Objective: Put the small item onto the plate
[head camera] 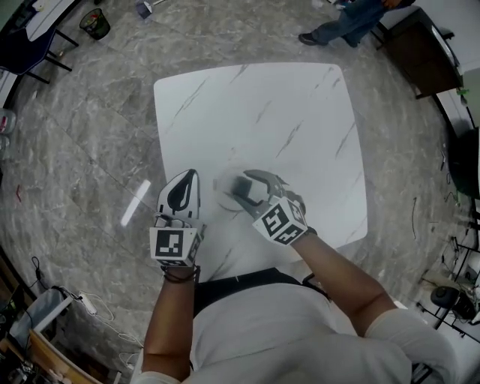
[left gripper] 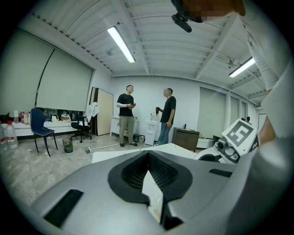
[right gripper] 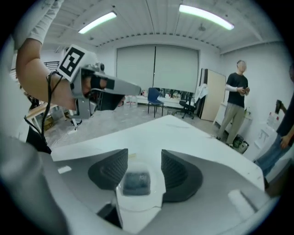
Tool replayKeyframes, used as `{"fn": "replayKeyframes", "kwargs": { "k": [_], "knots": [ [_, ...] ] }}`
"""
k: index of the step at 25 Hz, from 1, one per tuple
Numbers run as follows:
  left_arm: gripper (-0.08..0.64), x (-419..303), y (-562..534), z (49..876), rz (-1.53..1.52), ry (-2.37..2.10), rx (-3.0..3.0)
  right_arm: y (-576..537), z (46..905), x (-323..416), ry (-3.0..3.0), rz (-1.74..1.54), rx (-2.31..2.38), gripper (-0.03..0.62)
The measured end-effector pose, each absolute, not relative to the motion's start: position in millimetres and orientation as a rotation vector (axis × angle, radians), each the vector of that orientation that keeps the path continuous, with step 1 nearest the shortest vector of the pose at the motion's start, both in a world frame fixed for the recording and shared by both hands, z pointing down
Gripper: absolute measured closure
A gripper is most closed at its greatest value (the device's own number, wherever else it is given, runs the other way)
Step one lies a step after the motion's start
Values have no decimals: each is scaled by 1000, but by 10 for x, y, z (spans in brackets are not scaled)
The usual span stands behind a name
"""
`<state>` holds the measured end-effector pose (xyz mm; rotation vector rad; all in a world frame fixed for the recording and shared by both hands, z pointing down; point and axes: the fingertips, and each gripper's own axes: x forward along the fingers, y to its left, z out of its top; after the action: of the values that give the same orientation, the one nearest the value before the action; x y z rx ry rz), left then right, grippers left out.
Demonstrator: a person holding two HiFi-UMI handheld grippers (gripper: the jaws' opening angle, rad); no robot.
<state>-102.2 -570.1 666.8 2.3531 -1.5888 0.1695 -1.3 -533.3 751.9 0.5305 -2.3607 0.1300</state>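
A small dark grey item [right gripper: 136, 181] lies on a small white plate [right gripper: 157, 192] on the white marble table [head camera: 300, 120]. My right gripper [right gripper: 144, 158] is open, its ribbed pads on either side of the item with a gap on both sides. From the head view, the right gripper [head camera: 238, 189] reaches over the blurred plate [head camera: 223, 184] near the table's front edge, and the item [head camera: 246, 184] shows as a dark patch. My left gripper [head camera: 189, 177] hangs just left of the plate; in its own view the left gripper [left gripper: 148, 155] is shut and holds nothing.
Two people [left gripper: 126, 114] stand talking beyond the table's far side, near a dark cabinet [head camera: 420, 45]. A blue chair [left gripper: 41, 131] and a waste bin [head camera: 94, 22] are off to the far left. The table's front edge lies close to my body.
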Motion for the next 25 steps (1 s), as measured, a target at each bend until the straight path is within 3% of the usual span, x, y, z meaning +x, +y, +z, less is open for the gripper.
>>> {"fn": "replayKeyframes", "kwargs": {
  "k": [5,8,18,25],
  "knots": [
    [554,-859,-5672,6039,82,-1596,2358,-5367,6469,50,-2522,12,617,513],
    [554,-748,-5627,5510,9,-1585,2383,-5359,5756,117,-2654,-33,697,562],
    [554,-339,-5092,3655,-77,-1590,2602,-5127,3807,351,-2921,1,793,574],
    [554,-133,-4846,3020,-88,-1594,2704,-4954,3031,525,-3009,-15,896,585]
  ]
}}
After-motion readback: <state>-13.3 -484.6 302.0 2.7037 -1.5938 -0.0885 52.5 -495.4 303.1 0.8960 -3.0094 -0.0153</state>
